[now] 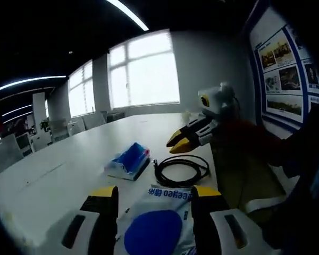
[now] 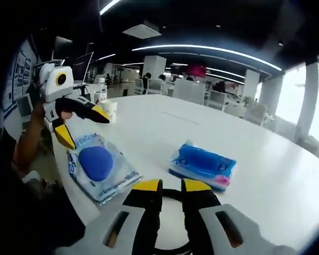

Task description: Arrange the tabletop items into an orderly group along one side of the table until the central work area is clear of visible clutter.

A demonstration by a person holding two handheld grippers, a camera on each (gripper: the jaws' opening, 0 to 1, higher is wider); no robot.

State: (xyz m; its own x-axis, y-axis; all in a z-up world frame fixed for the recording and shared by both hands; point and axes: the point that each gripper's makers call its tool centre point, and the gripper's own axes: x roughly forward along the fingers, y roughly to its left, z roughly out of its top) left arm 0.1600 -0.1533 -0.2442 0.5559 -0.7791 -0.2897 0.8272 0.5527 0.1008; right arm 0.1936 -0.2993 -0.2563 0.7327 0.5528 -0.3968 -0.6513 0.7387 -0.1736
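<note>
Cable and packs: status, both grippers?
Left gripper open, jaws astride wipes pack. Right gripper nearly shut over cable, grip unclear. Tissue pack mid-table, untouched. Paper cup at edge.

Large bright windows (image 1: 143, 71) are seen beyond white chairs (image 1: 8, 151); posters (image 1: 287, 69) are mounted on one wall.

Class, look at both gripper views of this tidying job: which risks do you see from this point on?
1. The left gripper straddles the soft wipes packet with open jaws; a pinch on the plastic might slip.
2. The right gripper hovers at the loose coiled cable; lifted by one strand, it may uncoil and drag.
3. The tissue pack lies close to the cable and might get nudged; the paper cup near the table edge could tip.
</note>
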